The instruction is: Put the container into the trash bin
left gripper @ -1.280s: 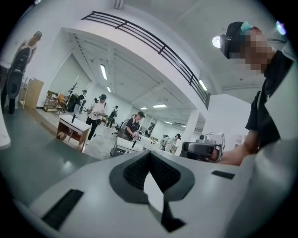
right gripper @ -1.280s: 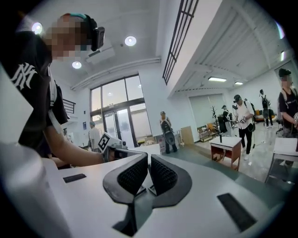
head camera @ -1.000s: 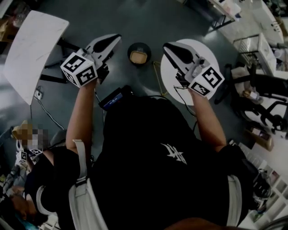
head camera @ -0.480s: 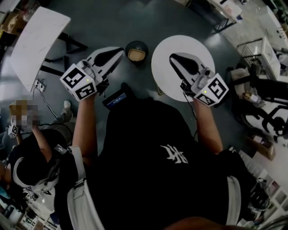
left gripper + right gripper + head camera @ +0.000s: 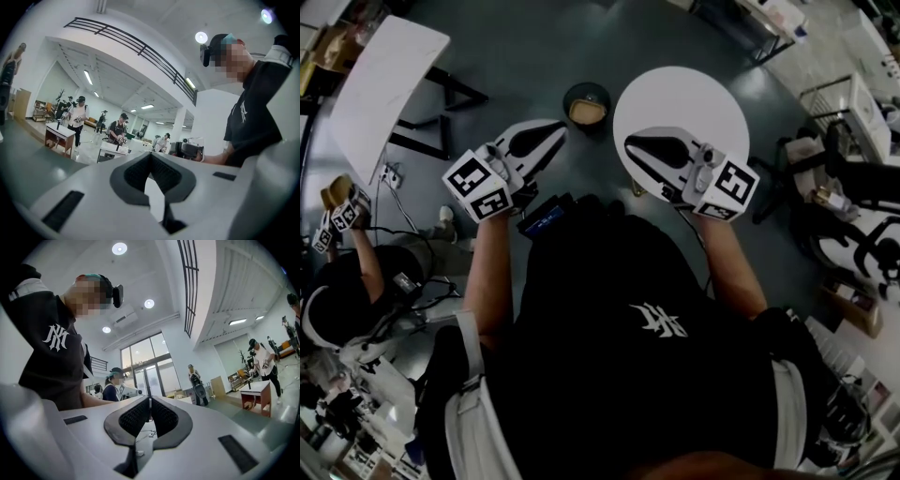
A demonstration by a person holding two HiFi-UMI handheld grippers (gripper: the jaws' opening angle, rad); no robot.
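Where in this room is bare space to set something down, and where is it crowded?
The round white table looks bare; only the right gripper overlaps its near edge in the head view. The long white table at the left looks bare too. Open floor lies between them, beyond the bin. The right side, with chairs and clutter, is crowded.

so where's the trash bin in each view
head view: trash bin at top centre, on the floor just left of the round white table
left gripper view: not in it
right gripper view: not in it
shared landmark: the person's black shirt with its white logo
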